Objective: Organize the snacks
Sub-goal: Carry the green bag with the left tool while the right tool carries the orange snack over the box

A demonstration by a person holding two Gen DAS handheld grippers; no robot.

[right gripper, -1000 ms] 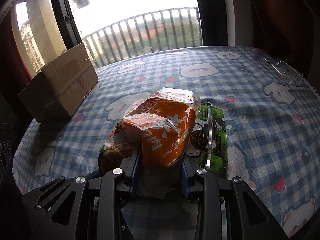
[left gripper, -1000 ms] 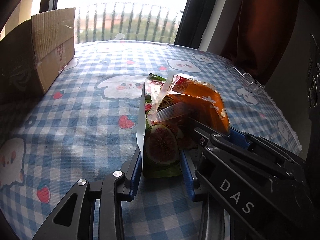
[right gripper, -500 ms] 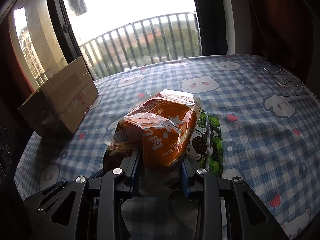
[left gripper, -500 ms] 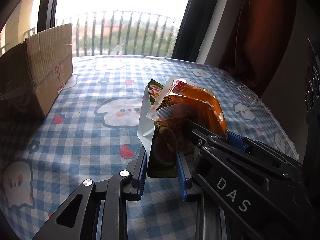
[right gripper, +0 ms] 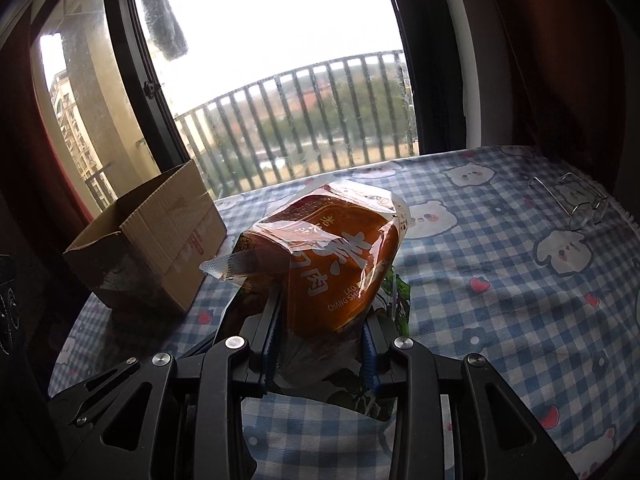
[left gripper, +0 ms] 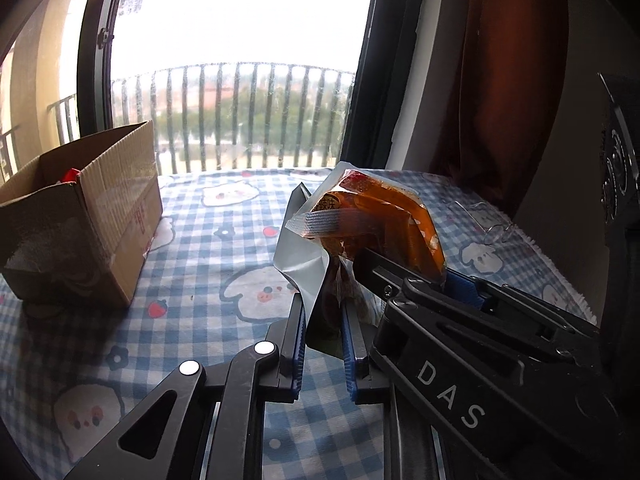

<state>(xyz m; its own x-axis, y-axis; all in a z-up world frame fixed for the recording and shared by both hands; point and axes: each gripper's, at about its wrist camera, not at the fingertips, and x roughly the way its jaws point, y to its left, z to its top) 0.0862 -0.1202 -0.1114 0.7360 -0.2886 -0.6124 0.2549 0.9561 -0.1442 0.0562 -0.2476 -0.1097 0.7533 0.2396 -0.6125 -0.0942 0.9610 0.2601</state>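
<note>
My left gripper [left gripper: 322, 312] is shut on a green fig snack packet [left gripper: 304, 252], its jaws closing tight on the packet's lower edge; the packet stands upright and shows its silver back. My right gripper [right gripper: 322, 316] is shut on an orange snack packet [right gripper: 340, 256], which presses against the fig packet's green edge [right gripper: 396, 300]. In the left wrist view the orange packet [left gripper: 384, 216] sits just right of the silver one, with the right gripper's black body under it. Both packets hang above the checked tablecloth [right gripper: 500, 300].
An open cardboard box [left gripper: 100, 216] stands at the table's far left by the window, with something red inside [left gripper: 70, 176]; the right wrist view shows the box [right gripper: 160, 240] too. A pair of glasses [right gripper: 576, 200] lies near the far right edge. A dark curtain hangs on the right.
Both grippers have risen, lifting the two packets off the cloth together. The left jaws have narrowed on the fig packet, which now folds and shows its silver side.
</note>
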